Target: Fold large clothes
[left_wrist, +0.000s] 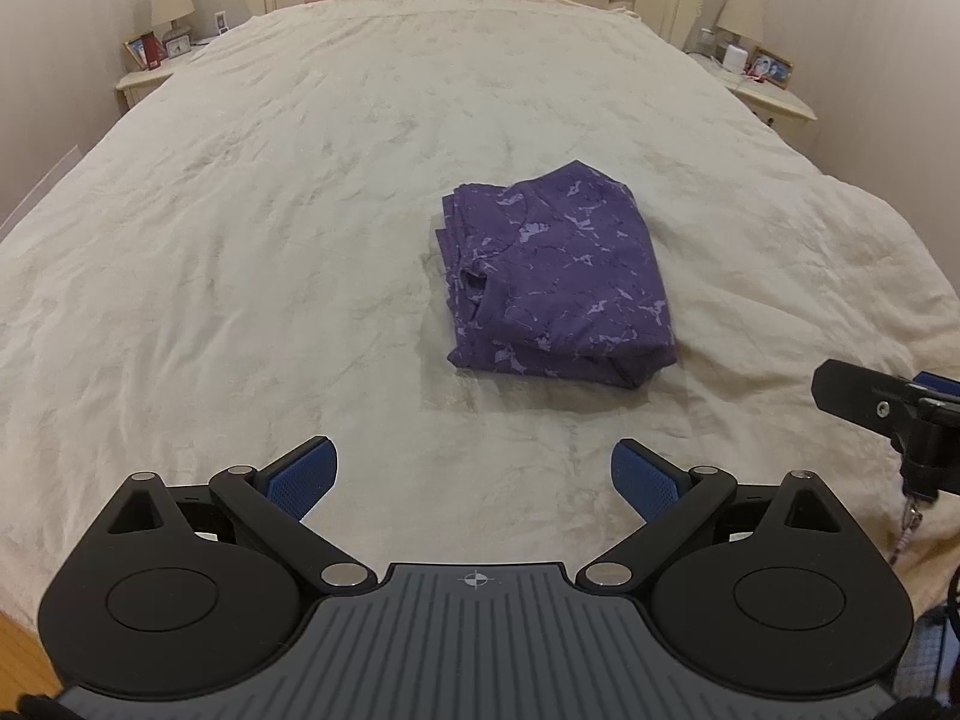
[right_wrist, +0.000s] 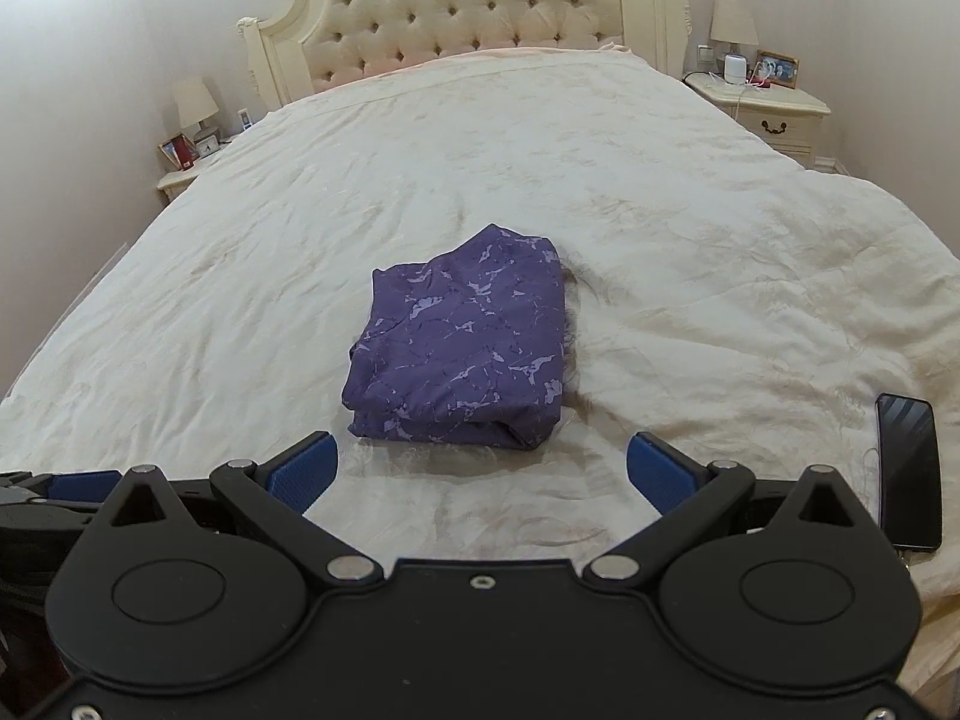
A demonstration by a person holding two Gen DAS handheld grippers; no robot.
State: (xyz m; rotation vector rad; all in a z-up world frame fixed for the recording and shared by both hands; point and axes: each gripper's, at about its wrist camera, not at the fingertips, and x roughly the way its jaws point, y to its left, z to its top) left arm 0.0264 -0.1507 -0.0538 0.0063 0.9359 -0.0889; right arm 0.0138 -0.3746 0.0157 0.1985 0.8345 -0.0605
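Left tongs point(left_wrist: 474, 483) wide open, nothing in them, hovering over near edge of bed point(left_wrist: 240, 240). Right tongs point(right_wrist: 480, 474) same deal, spread wide, empty. Phone point(right_wrist: 907, 471) lying face up on bedspread just right of right tongs. Purple shirt point(right_wrist: 462, 354) folded into neat bundle, mid-bed, just ahead of both tongs, not touching either. Further back: padded headboard point(right_wrist: 468, 6), nightstand point(right_wrist: 774, 111) each side with lamp point(right_wrist: 733, 21), photo frames.

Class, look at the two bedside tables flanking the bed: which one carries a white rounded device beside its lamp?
The cream bedside table with the dark drawer handle, right of the tufted headboard; the white rounded device stands there, not on the left table.
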